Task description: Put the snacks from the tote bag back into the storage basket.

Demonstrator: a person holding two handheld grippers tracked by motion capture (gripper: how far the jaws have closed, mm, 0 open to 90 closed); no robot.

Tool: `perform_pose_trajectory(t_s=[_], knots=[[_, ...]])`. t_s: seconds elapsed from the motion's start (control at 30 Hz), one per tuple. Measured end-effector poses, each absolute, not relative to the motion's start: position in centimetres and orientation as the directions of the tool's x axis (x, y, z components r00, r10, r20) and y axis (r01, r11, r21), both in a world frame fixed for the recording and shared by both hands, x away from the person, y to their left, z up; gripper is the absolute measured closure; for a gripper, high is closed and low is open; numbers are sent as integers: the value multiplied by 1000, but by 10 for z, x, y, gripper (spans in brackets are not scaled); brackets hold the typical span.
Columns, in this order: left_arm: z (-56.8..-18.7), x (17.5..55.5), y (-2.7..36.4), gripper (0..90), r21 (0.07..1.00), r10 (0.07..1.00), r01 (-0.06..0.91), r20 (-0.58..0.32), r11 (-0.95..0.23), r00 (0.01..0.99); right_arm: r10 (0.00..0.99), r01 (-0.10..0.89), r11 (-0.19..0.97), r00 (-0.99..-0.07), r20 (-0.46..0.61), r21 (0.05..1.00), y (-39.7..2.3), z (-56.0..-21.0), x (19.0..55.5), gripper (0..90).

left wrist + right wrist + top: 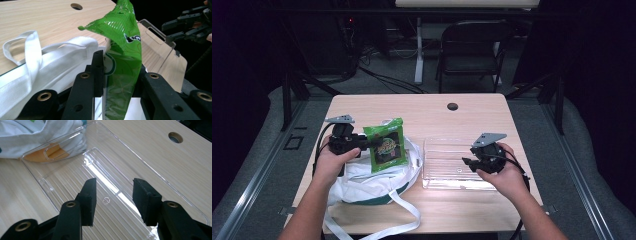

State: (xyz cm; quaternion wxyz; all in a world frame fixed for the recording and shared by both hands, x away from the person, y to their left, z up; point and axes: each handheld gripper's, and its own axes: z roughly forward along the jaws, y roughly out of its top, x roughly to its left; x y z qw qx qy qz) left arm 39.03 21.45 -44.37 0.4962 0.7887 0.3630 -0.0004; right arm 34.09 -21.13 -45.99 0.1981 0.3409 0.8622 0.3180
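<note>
1. Our left tool (362,142) is clamped on the green snack bag (385,145), holding it upright above the white tote bag (372,180) on the left half of the surface (462,120). In the left tool's view the jaws pinch the green snack bag (122,57) by its lower part; the bottom of the packet is cut off by the frame, so we can't see how deep the grip goes.
2. The print on the packet is too small to read from the high view, and edge-on from the left tool's view we only catch a scrap of lettering.
3. Our right tool (468,161) hovers over the near right part of the clear plastic tray (447,172), jaws apart with nothing between them. In its own view the right tool (113,196) shows bare tray floor through the gap.
4. The clear plastic tray (75,175) is hard to make out, mostly glare and rim lines; its near edge is cut off.
5. The tote's straps (407,220) trail toward the near edge of the surface, partly hidden by our left forearm.
</note>
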Motion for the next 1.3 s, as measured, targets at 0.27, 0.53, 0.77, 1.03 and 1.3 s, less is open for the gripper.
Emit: perform_pose_trajectory(t_s=[0.27, 0.53, 0.77, 1.03, 1.3], knots=[[-435, 396, 212, 720, 792, 557, 559, -357, -245, 750, 646, 434, 645, -749, -146, 629, -204, -444, 351, 552], [-426, 398, 204, 721, 800, 556, 540, -332, -262, 762, 569, 389, 715, -807, -160, 581, -193, -416, 359, 566], [-421, 399, 196, 721, 806, 537, 525, -325, -273, 778, 523, 347, 760, -828, -201, 549, -188, -398, 362, 563], [-409, 401, 181, 722, 819, 505, 494, -308, -290, 806, 482, 316, 794, -848, -221, 520, -185, -378, 373, 568], [-406, 404, 164, 722, 817, 482, 479, -295, -319, 825, 457, 301, 809, -862, -219, 504, -178, -367, 379, 568]])
